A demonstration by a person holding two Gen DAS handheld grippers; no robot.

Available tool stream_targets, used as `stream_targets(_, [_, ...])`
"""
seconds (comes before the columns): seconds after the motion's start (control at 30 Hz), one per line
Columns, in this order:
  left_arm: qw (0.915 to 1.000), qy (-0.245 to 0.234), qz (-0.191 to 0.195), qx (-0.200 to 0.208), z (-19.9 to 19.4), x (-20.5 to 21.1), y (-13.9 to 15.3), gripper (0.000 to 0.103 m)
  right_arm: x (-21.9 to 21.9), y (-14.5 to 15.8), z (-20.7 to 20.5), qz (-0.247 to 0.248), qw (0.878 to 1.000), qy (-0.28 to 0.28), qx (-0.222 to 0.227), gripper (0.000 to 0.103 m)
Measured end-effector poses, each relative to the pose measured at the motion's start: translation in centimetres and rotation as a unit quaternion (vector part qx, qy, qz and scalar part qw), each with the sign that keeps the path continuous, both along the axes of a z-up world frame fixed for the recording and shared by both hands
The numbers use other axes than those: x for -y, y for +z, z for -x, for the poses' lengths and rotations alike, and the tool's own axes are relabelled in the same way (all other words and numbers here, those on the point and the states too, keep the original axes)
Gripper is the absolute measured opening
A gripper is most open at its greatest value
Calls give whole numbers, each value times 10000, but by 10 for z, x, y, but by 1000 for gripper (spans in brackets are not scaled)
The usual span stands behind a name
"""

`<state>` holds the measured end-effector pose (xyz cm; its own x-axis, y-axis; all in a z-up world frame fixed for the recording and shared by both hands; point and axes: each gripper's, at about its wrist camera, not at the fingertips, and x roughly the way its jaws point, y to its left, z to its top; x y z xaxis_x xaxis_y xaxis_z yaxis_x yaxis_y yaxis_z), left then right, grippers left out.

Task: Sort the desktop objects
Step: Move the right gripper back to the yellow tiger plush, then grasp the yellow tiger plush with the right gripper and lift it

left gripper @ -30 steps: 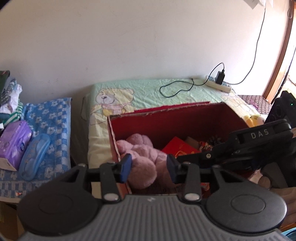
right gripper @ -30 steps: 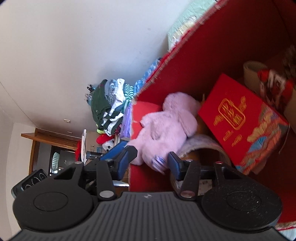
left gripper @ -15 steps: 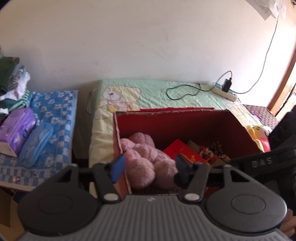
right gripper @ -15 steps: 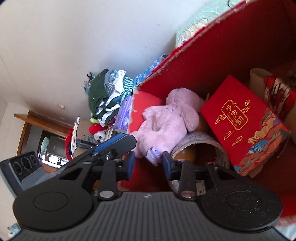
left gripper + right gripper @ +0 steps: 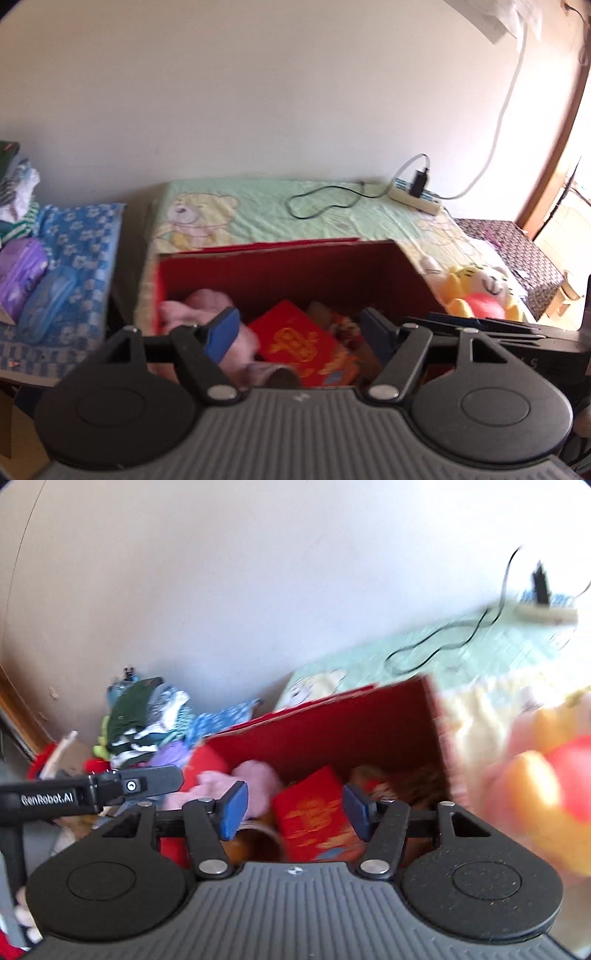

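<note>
Red box [image 5: 280, 266] rim below | left gripper [image 5: 299, 332] spread, just widened, empty | right gripper [image 5: 291, 810] likewise

Plush rabbit [image 5: 199, 306] lies left of envelope [image 5: 303, 341] inside box [image 5: 280, 266].

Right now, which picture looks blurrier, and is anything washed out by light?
Right wrist view: heavy motion smear, worst on the yellow and red plush toy. Left wrist view: milder blur; glare from the doorway whitens the right edge, and the pale wall's edges bow from fisheye distortion.
</note>
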<state>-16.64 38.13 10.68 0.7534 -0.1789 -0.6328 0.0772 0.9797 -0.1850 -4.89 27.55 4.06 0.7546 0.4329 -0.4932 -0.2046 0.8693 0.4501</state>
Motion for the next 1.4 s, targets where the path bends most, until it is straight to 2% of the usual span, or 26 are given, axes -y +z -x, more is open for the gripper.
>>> stream_targets(0.03, [9999,-84,53,-65,-3,11,-2,80,8,0,3,38,10000,-53,26,60])
stream_targets(0.27, [9962,-601,579,-228,-21,91,-5,80,88,-4,11,-305,9986,-427,-105,60])
stream_targets(0.4, [9952,-792,543,-178,-32,143,-5,80,147,-3,20,-559,9955,-738,-180,60])
stream_targets(0.5, [9930,-921,678,-293,-46,176,-11,80,188,-3,27,-637,9918,-1078,-252,60])
stream_targets(0.73, [9896,-936,839,-702,-78,226,-35,80,271,-23,33,-1124,9792,-1448,-871,63])
stream_targets(0.87, [9858,-1308,839,-631,-68,255,-33,80,301,-31,32,-1086,9764,-1493,-1120,63])
stream_targets(0.93, [9857,-1474,654,-489,-59,271,-31,80,310,-32,33,-1136,9768,-1393,-1167,63])
stream_targets(1.0, [9889,-1393,314,-399,-55,283,-30,80,318,-33,32,-1347,9764,-1168,-1219,63])
stream_targets(1.07, [9909,-1243,225,-456,-64,283,-33,80,320,-34,29,-1503,9761,-973,-1234,64])
stream_targets(1.2, [9946,-657,493,-640,-92,265,-35,80,312,-39,12,-1641,9762,-613,-1280,67])
stream_targets(1.3, [9941,-455,693,-697,-106,258,-37,80,303,-45,-3,-1623,9766,-487,-1326,67])
stream_targets(1.4, [9954,-159,499,-807,-117,257,-45,80,296,-51,-19,-1637,9757,-375,-1408,67])
